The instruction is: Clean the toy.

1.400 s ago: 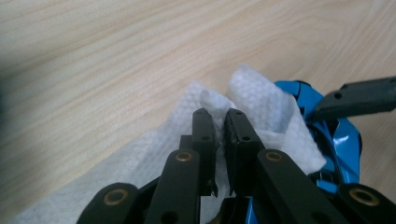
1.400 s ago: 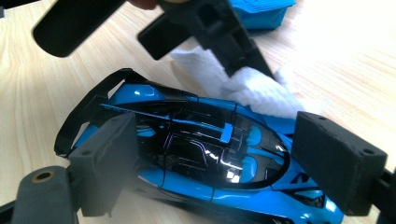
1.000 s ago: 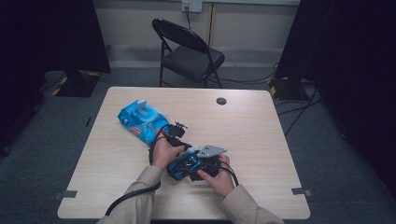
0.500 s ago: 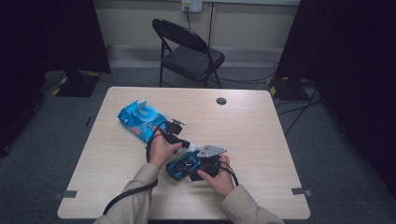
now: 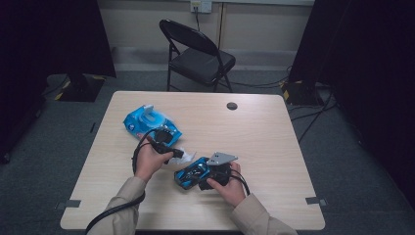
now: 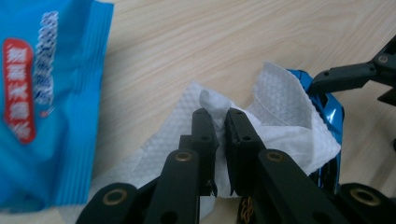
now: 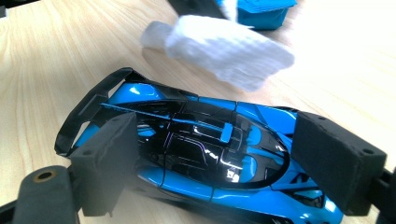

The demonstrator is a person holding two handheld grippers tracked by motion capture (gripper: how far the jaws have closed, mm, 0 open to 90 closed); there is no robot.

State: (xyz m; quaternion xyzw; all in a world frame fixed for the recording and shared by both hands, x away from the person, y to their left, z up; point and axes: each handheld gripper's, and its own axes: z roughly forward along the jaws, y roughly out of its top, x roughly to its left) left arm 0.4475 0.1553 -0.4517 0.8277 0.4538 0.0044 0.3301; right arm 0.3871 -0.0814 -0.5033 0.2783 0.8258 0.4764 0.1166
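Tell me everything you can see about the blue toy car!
The toy car is shiny blue with a glossy black roof and a black wing at one end, and looks like hard plastic. It lies low on the wooden table, lengthwise between the wide-set jaws of the right gripper, whose dark pads sit at its sides. A white wipe, pinched in the left gripper, hangs just beside it.

The pack point(image 5: 147, 122) lay left of the table's point(image 5: 274, 147) middle, the car point(image 5: 190, 173) nearer the front edge, the wipe point(image 5: 183, 152) between them.
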